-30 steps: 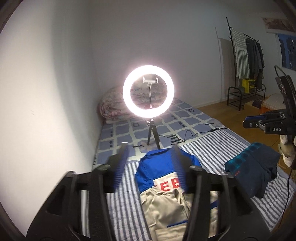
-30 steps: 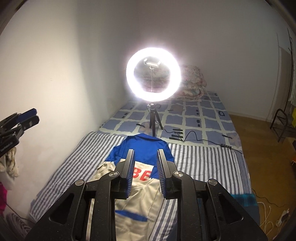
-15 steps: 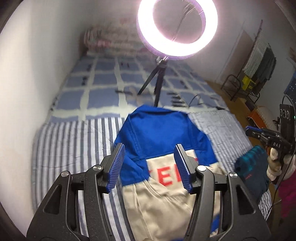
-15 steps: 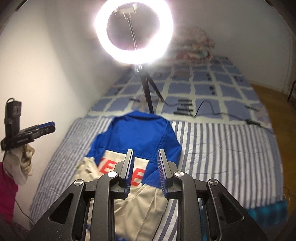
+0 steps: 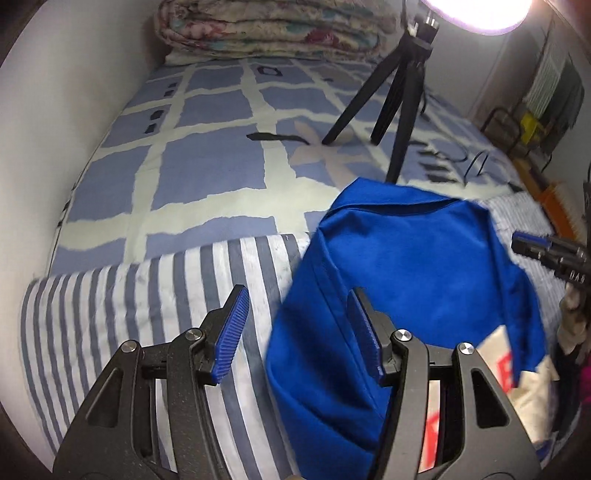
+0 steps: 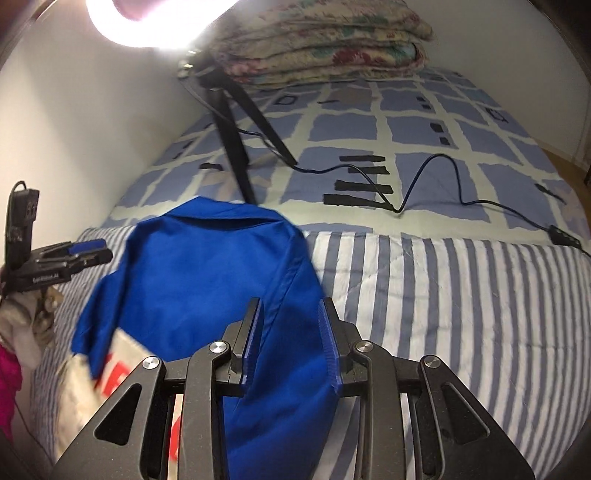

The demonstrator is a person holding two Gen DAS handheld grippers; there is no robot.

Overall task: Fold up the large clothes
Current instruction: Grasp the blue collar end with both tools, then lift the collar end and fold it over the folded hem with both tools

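**Both hand-held grippers poised at jacket shoulders, nothing gripped**

Item: blue jacket (image 5: pixel 413 273) w/ cream lower panel and red lettering, lying on the striped quilt (image 5: pixel 122 302) at the near end of the bed. Collar end points toward the checked bedsheet (image 5: pixel 210 173); fabric is rumpled, not flat.

Left hand-held gripper (image 5: pixel 299 332): jaws wide apart, empty. Left finger is over bare striped quilt, right finger over the jacket's left edge. Contact w/ fabric can't be confirmed; frame is blurred there.

Right hand-held gripper (image 6: pixel 291 341): jaws apart, narrower gap than the left. The jacket's right edge seam runs into the gap between the fingers; not clamped. Striped quilt lies bare to its right.

Other: ring light (image 6: pixel 155 18) on black tripod (image 5: pixel 399 96) stands on the checked sheet just beyond the collar. Black cable (image 6: pixel 424 177) trails across the sheet toward the bed's right edge. Folded floral blanket (image 5: pixel 273 26) at the far end, against the wall.
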